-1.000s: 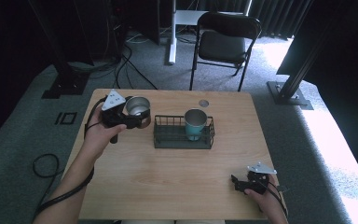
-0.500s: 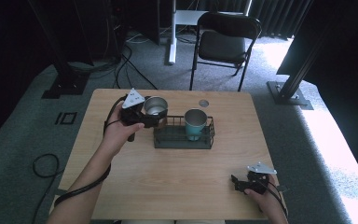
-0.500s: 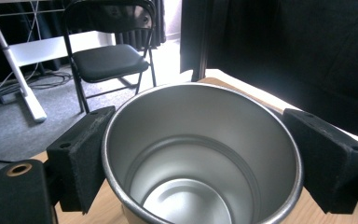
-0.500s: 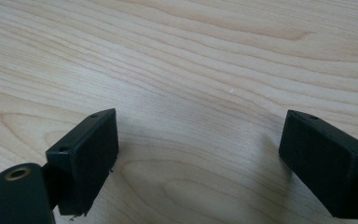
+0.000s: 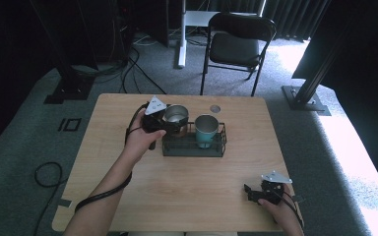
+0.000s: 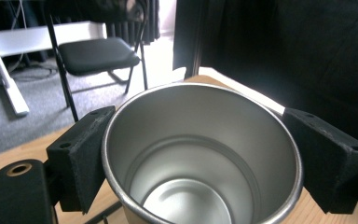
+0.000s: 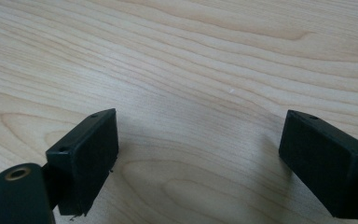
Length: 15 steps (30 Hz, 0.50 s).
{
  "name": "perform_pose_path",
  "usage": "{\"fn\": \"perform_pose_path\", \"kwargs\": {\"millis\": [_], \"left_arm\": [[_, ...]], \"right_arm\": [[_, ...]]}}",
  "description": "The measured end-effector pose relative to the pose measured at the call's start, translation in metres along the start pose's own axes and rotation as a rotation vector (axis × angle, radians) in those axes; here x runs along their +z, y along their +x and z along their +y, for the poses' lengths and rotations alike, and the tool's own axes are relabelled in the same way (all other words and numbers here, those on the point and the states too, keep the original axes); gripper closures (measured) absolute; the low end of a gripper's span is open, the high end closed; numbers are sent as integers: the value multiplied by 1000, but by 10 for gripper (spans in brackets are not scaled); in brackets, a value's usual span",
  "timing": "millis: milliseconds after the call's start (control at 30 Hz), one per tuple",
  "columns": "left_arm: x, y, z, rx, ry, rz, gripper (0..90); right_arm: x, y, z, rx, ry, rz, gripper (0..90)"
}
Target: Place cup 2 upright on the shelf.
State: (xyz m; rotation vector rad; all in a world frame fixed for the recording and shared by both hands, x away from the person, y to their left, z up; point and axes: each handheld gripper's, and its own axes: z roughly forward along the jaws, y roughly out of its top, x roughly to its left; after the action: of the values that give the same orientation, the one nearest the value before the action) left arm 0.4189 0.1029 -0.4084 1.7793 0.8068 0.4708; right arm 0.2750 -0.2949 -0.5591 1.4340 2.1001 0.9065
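A steel cup (image 5: pixel 175 117) is clamped between the jaws of my left gripper (image 5: pixel 173 124), which is shut on it. In the left gripper view both black pads (image 6: pixel 86 156) press the cup's (image 6: pixel 205 140) rim from either side, and the cup is empty inside. The cup hangs at the left end of a dark wire basket (image 5: pixel 194 151), beside a teal cup (image 5: pixel 206 130) that stands in the basket. My right gripper (image 5: pixel 250 191) rests near the table's front right corner. It is open, and bare wood lies between its jaws (image 7: pixel 198 158).
The wooden table (image 5: pixel 187 196) has a small round grey disc (image 5: pixel 215 108) near its far edge. A black folding chair (image 5: pixel 238 46) stands behind the table. Cables lie on the grey floor at the left.
My left gripper has carried the steel cup to the right and slightly down, from left of the basket to its left end. The right gripper has stayed put.
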Motion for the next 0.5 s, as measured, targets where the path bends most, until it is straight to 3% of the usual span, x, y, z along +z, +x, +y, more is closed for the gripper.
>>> {"fn": "perform_pose_path", "kwargs": {"millis": [500], "left_arm": [[27, 7, -34, -3, 61, -2, 142]], "right_arm": [[0, 0, 0, 0, 0, 0, 113]]}}
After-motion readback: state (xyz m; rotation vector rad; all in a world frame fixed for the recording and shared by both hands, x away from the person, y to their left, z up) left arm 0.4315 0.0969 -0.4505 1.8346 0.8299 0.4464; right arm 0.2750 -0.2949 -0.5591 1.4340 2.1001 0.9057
